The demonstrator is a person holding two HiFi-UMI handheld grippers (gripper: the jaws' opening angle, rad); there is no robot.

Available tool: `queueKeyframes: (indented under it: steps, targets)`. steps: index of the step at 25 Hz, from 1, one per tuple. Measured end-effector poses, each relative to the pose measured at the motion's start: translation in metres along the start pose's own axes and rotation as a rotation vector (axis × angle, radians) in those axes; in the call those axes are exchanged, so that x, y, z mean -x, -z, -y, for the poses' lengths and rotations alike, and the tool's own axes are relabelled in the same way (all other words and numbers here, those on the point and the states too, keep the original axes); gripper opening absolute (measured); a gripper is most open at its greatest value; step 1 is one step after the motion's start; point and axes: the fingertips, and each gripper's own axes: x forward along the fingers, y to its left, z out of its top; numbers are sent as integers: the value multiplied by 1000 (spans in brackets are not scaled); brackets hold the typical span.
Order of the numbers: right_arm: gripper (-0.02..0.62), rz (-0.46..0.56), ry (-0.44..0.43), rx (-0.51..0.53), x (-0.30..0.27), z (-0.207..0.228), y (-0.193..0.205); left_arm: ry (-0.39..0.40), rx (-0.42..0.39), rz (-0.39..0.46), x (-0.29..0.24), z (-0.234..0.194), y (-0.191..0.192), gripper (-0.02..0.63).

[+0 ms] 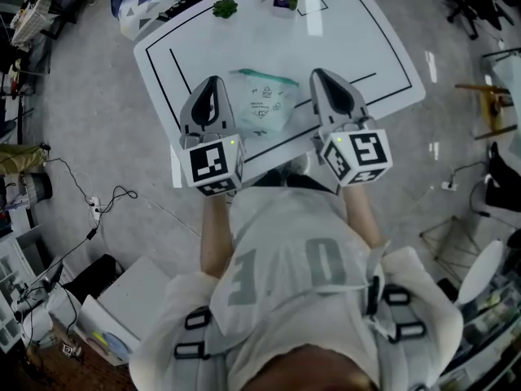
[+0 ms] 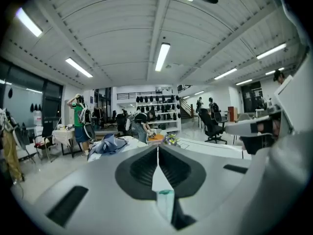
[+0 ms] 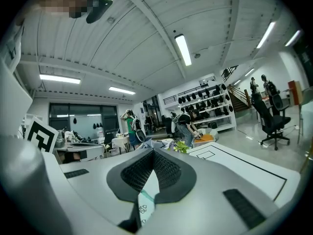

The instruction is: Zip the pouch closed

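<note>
Both the left gripper (image 1: 213, 81) and right gripper (image 1: 320, 75) hover closed and empty, flanking the pouch (image 1: 262, 104). Zipping seems unstarted, so they likely need to open and grasp it.

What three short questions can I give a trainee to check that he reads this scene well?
1. True or false: the pouch lies on the floor.
2. In the head view, what lies on the table between the left gripper and the right gripper? A: the pouch. B: a potted plant. C: a cable.
3. Fill in: the fingers of both grippers are ____ (open or shut).
Key: 1 false; 2 A; 3 shut.
</note>
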Motion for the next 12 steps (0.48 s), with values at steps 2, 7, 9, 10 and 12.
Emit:
queueKeyframes:
  steps: [2,7,9,10,12]
  targets:
    - [6,-2,2,0,-5,1,1,21,-96,-31,-9,1,5,11]
    - [6,-12,3,-4,-11,4,2,134,-334,-168,-38,8,36,133]
    - [6,-17,2,-7,-12,4,3,180,-420,-224,-50,7,52,164]
    - [6,-21,0,-8,-13,3,4,197,-471,-251,-56,6,60,178]
    - [6,-32,-4,-10,-15,2,7,227,-564,-308,-67,2,77,193]
